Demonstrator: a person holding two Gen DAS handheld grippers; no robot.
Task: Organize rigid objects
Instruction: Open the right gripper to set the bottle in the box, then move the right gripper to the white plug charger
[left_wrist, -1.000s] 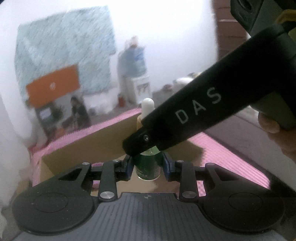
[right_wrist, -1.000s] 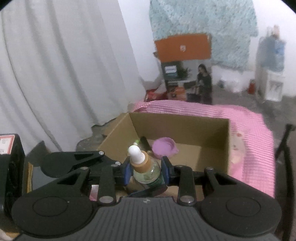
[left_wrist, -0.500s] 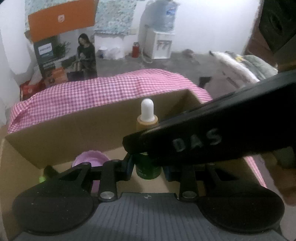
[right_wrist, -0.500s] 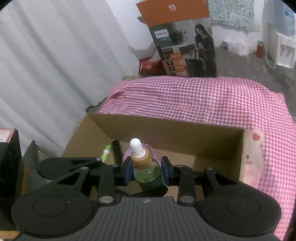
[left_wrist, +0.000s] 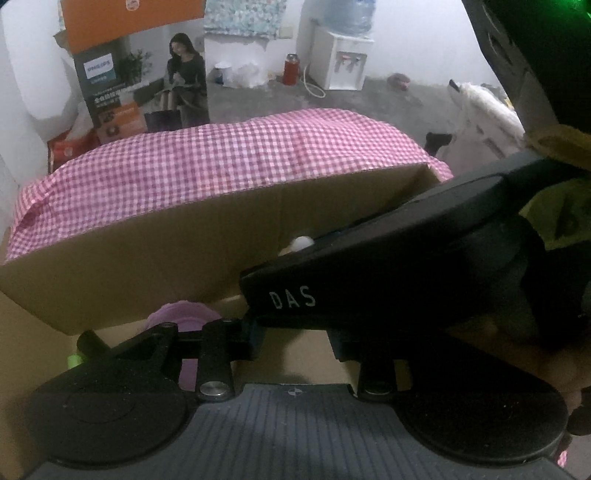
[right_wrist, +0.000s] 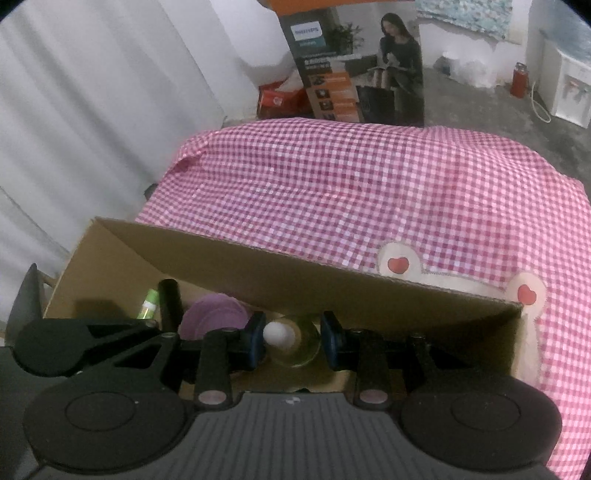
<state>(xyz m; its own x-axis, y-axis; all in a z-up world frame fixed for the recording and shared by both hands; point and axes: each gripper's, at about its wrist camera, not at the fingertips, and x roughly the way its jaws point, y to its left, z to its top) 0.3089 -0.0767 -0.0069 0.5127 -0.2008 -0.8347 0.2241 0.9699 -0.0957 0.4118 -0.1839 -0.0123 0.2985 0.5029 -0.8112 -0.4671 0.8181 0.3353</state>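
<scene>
- Your right hand-held gripper (right_wrist: 291, 341) is clamped on the dropper bottle (right_wrist: 295, 341), low inside the cardboard box (right_wrist: 332, 291).
- Your left hand-held gripper (left_wrist: 295, 339) is largely hidden behind the right one's black body; I cannot tell its state.
- A purple cup (right_wrist: 216, 319) lies beside the bottle.

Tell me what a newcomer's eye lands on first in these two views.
First, the dropper bottle between the right gripper fingers, low inside the cardboard box. Next, the pink checked cloth spread behind the box. In the left wrist view, the right gripper's black body crosses in front, hiding most of the bottle.
</scene>
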